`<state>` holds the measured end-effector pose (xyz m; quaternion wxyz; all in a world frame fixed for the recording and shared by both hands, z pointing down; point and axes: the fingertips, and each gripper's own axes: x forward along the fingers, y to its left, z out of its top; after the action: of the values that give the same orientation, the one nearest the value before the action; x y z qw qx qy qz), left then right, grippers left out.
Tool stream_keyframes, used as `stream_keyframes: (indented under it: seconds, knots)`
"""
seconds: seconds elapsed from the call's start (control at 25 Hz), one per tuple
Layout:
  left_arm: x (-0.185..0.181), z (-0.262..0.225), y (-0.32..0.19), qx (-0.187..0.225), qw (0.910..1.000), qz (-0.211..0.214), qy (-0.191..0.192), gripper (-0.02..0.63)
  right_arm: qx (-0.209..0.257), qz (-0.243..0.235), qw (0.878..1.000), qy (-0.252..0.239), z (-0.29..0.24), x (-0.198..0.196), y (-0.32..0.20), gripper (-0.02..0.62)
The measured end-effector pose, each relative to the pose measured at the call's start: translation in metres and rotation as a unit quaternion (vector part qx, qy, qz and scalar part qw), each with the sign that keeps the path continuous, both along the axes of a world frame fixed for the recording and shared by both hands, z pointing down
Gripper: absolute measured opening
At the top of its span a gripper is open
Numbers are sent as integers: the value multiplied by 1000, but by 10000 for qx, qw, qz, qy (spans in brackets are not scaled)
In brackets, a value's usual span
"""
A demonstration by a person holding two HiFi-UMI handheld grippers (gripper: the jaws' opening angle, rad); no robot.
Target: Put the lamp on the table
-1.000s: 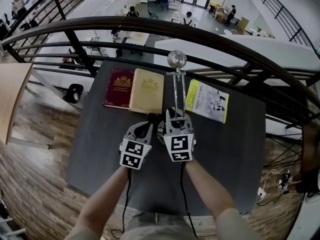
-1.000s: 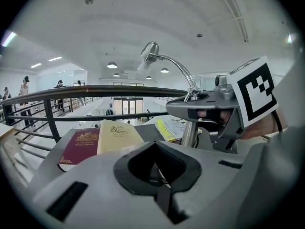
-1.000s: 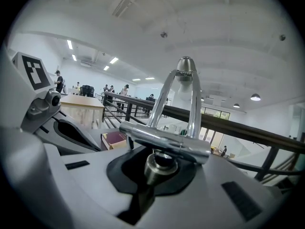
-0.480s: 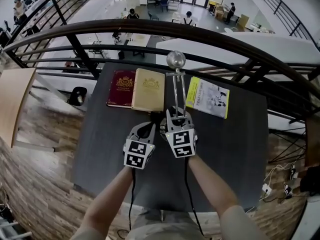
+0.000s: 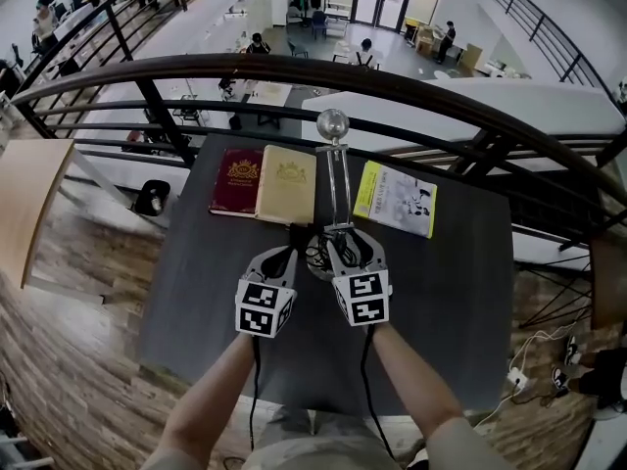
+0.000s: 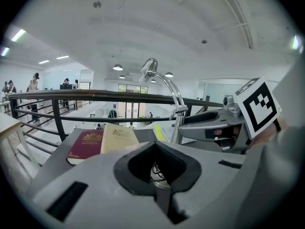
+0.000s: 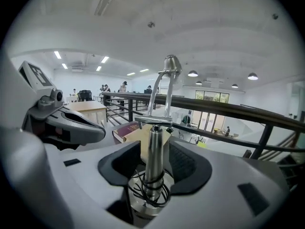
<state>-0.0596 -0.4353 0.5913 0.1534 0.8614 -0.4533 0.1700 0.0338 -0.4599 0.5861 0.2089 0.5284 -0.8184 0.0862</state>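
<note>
A chrome lamp [image 5: 338,179] with a round head stands upright on the dark table [image 5: 441,292], its cord coiled round the foot. My right gripper [image 5: 345,245] is at the lamp's foot. Its jaws are opening, and the stem [image 7: 153,147] stands between the pads without touching them. My left gripper [image 5: 279,259] is just left of the lamp base, shut with nothing in it. Through the notch of its jaws in the left gripper view I see the lamp's base [image 6: 159,178]. The right gripper [image 6: 224,128] shows beside the stem [image 6: 177,109] there.
A maroon book [image 5: 235,177] and a cream book [image 5: 286,182] lie side by side at the table's far edge. A yellow booklet [image 5: 395,197] lies right of the lamp. A dark curved railing [image 5: 294,67] runs just beyond the table, over a drop to a lower floor.
The right gripper's jaws have spread apart from the lamp's stem. The lamp stays upright on the table. Both grippers have drawn slightly nearer to me.
</note>
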Motion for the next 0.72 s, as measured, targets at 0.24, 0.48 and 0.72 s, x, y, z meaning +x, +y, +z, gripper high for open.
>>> stream_keyframes:
  seconds: [0.24, 0.48, 0.72]
  knots:
    - [-7, -32, 16, 151, 9997, -78, 145, 5, 265, 163, 9991, -279, -45, 13, 34, 166]
    - [-8, -93, 51, 749, 9970, 54, -168, 5, 615, 31, 9976, -304, -110, 16, 69, 80]
    - [-4, -167, 96, 1246, 9914, 393, -1, 5, 1022, -249, 9936, -415, -179, 11, 112, 26]
